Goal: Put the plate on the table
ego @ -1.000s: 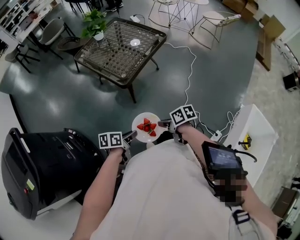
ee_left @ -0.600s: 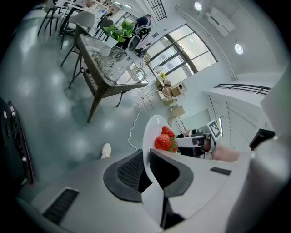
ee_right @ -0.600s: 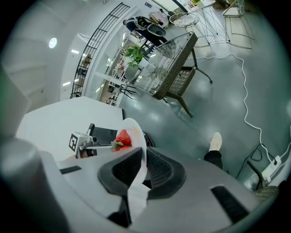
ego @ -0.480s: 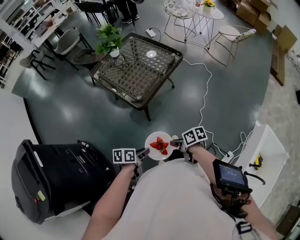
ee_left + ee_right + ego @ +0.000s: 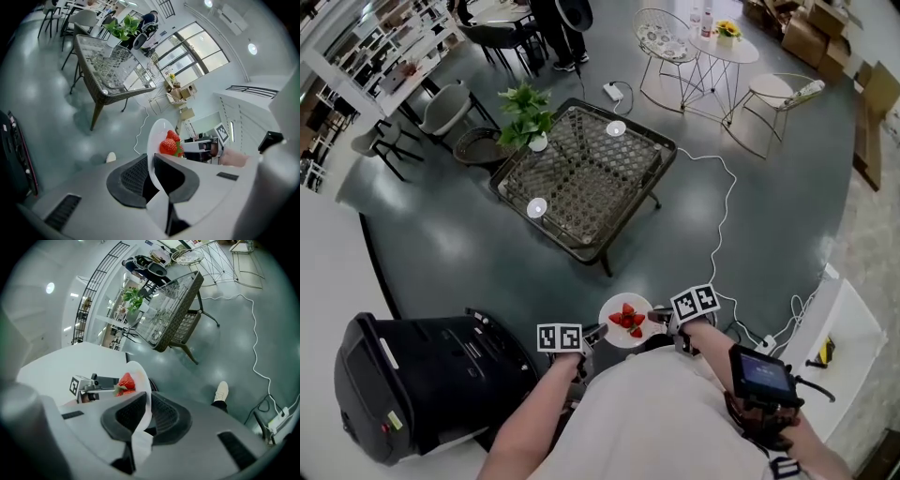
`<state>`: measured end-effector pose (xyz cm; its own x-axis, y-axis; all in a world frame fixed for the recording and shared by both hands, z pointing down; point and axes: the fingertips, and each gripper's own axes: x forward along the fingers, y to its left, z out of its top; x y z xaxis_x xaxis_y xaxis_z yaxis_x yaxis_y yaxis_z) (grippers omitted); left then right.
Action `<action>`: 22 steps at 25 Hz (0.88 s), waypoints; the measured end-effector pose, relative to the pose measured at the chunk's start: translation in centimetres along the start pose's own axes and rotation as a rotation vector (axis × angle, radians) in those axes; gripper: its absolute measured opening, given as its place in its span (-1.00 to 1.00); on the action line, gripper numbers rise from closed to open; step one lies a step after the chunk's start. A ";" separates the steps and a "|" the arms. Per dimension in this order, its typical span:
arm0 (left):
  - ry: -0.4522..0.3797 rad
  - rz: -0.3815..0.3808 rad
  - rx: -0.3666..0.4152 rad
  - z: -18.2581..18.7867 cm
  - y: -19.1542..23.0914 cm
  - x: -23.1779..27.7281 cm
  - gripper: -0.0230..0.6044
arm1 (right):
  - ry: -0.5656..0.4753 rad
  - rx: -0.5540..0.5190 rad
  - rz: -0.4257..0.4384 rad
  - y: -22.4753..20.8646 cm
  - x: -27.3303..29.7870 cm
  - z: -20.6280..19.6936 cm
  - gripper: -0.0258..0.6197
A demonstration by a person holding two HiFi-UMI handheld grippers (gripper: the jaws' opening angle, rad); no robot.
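Carry step: plate of strawberries, held well short of the table.
Clamped at opposite rims by left gripper and right gripper; next, probably: advance to table, lower level.

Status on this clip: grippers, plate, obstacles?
Left gripper and right gripper shut on plate rim. Plate carried, strawberries aboard. Wicker table ahead, not reached; cable on floor beside route.

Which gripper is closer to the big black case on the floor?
Left. The left gripper grips the plate rim on the black case side; the right gripper grips the opposite rim, farther off.
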<state>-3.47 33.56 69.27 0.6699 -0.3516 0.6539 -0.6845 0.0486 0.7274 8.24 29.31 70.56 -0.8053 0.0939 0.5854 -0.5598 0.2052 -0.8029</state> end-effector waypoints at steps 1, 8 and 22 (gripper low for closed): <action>0.001 0.006 0.005 0.7 -0.2 0.1 -0.84 | -0.001 0.001 0.006 -0.1 -0.1 0.6 -0.83; -0.017 0.042 0.046 5.7 -1.5 1.3 -0.84 | -0.032 -0.017 0.043 -0.6 -1.2 5.6 -0.83; 0.014 0.032 0.090 11.1 -5.4 7.7 -0.84 | -0.087 -0.001 0.029 -5.1 -6.5 11.1 -0.83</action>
<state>2.17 20.24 68.06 0.6505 -0.3383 0.6800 -0.7285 -0.0245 0.6846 14.18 16.84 69.61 -0.8352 0.0146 0.5498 -0.5357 0.2045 -0.8193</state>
